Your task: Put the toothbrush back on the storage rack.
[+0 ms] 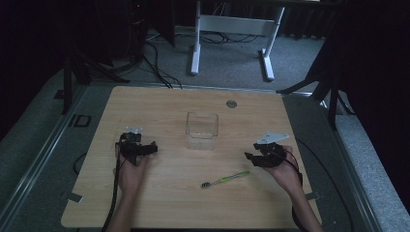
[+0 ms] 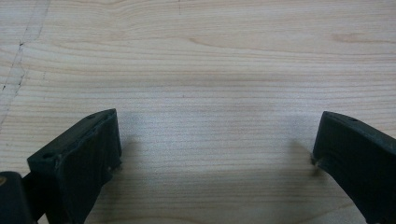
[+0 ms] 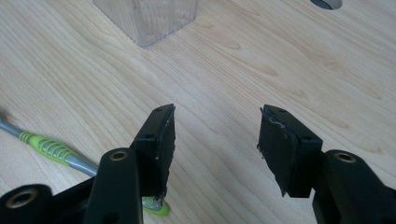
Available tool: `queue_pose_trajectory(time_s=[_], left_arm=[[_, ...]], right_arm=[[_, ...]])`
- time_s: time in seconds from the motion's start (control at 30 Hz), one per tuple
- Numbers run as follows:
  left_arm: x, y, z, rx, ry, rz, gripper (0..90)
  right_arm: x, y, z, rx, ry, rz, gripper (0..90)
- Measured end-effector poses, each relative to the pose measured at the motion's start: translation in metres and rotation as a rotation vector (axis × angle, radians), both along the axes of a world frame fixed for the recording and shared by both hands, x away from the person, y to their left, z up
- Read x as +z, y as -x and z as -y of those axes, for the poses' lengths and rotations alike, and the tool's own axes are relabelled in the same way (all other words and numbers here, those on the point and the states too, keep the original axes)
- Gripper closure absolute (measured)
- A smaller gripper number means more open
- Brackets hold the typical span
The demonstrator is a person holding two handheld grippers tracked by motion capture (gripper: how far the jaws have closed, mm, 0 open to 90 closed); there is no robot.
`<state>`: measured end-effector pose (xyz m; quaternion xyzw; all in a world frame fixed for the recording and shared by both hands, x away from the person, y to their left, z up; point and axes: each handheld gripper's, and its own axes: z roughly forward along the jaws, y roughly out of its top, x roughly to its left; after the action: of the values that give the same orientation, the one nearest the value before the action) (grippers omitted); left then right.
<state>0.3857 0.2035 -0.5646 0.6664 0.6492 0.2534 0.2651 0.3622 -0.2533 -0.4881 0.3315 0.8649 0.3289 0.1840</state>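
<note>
Wooden table [image 1: 159, 203] – clear container [image 1: 202, 130], green toothbrush [image 1: 226, 179]

Pale wood-grain table [image 1: 159, 104], matt and smooth, clear glossy plastic container [image 1: 202, 130], green and grey plastic toothbrush [image 1: 225, 179] with ribbed grip, matt black plastic right gripper [image 3: 215, 140], pads scuffed at edges

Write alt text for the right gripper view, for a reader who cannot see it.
The right tool has its two black jaws apart with nothing between them, over a light wooden table. A green and grey toothbrush lies at lower left, its handle end passing behind the left jaw. A clear plastic container stands at the top, and a round grey grommet sits at the top right edge.
</note>
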Motion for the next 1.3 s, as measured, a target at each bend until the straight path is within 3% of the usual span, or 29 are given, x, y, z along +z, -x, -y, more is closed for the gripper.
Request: queue_pose_trajectory(time_s=[1.3], left_arm=[[0.0, 0.0, 0.0, 0.0, 0.0, 0.0, 1.4]], right_arm=[[0.009, 0.005, -0.025, 0.216, 0.11, -0.048, 44.8]])
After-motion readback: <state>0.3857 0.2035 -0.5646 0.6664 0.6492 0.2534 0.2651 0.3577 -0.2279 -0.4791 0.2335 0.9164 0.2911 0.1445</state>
